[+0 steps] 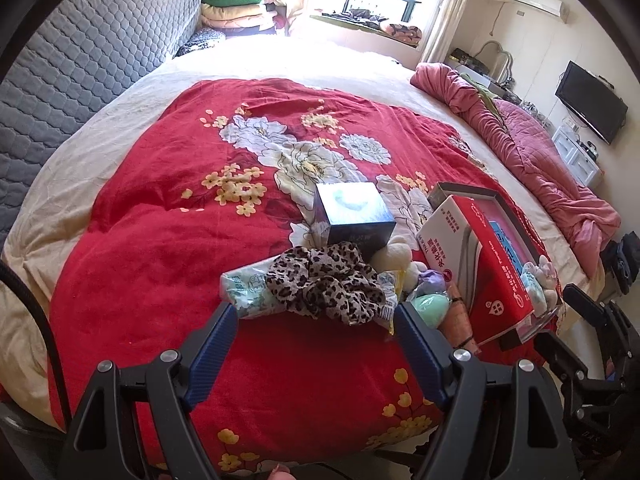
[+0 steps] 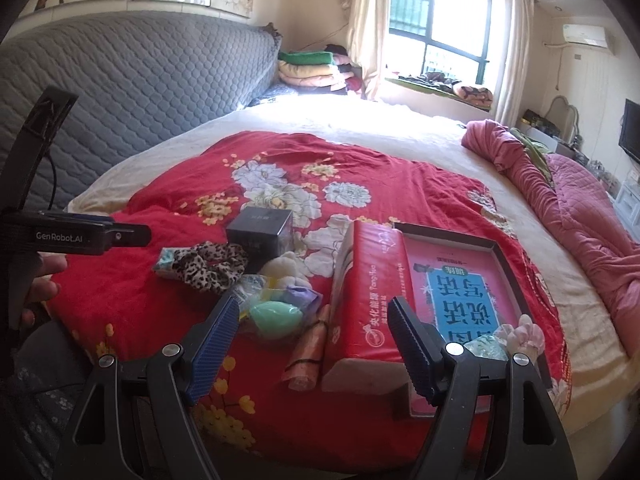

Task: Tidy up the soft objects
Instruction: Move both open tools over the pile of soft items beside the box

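Note:
On the red floral quilt (image 1: 160,240) lies a pile of soft things. A leopard-print scrunchie (image 1: 324,280) rests on a small tissue pack (image 1: 248,288). Beside them are a white plush toy (image 1: 396,252), a mint sponge in a clear bag (image 1: 430,306) and a rolled peach cloth (image 1: 460,320). My left gripper (image 1: 316,320) is open and empty, just short of the scrunchie. My right gripper (image 2: 312,316) is open and empty, above the mint sponge (image 2: 276,316), the peach roll (image 2: 310,352) and the red tissue pack (image 2: 368,300). The scrunchie (image 2: 212,268) lies to its left.
A dark cube box (image 1: 352,212) stands behind the pile. A shallow box lid with a pink-blue book (image 2: 472,292) lies right, with a small pink plush (image 2: 524,336) on it. A pink quilt (image 2: 580,220) is bunched at the right. A grey headboard (image 2: 120,92) stands left.

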`<action>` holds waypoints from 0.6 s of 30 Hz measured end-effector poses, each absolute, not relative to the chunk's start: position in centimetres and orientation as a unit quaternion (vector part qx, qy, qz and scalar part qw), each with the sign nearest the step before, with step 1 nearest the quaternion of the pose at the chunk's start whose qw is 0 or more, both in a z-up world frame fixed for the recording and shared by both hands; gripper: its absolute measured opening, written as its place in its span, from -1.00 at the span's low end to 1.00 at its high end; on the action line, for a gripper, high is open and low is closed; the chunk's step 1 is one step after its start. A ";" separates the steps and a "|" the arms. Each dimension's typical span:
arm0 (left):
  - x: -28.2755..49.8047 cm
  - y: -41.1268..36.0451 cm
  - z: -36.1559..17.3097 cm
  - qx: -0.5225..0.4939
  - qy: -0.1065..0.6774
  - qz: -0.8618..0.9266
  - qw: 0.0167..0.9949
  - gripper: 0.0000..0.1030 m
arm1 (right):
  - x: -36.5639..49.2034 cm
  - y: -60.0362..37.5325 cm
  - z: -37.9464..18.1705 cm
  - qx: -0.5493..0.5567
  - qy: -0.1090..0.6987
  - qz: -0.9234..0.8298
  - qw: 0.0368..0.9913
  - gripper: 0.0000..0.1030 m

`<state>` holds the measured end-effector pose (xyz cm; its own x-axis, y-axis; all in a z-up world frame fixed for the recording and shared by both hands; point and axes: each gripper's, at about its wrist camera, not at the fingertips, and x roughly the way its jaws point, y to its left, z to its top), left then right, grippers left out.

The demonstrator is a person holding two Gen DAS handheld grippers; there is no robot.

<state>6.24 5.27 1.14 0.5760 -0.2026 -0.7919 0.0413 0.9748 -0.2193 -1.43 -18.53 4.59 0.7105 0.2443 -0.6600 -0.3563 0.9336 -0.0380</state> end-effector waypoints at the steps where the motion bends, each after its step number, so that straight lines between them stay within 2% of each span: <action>1: 6.5 5.0 0.7 -0.089 0.459 -0.071 0.881 0.54 | -1.2 -18.1 4.1 -0.087 0.348 0.169 0.918 0.51; 10: 9.0 4.4 -3.3 -0.109 0.492 -0.087 0.860 0.54 | 2.0 -14.0 -1.2 -0.168 0.383 0.209 0.884 0.51; 18: 10.8 4.9 -4.8 -0.130 0.499 -0.093 0.852 0.54 | 4.1 -10.7 -4.8 -0.271 0.380 0.204 0.861 0.51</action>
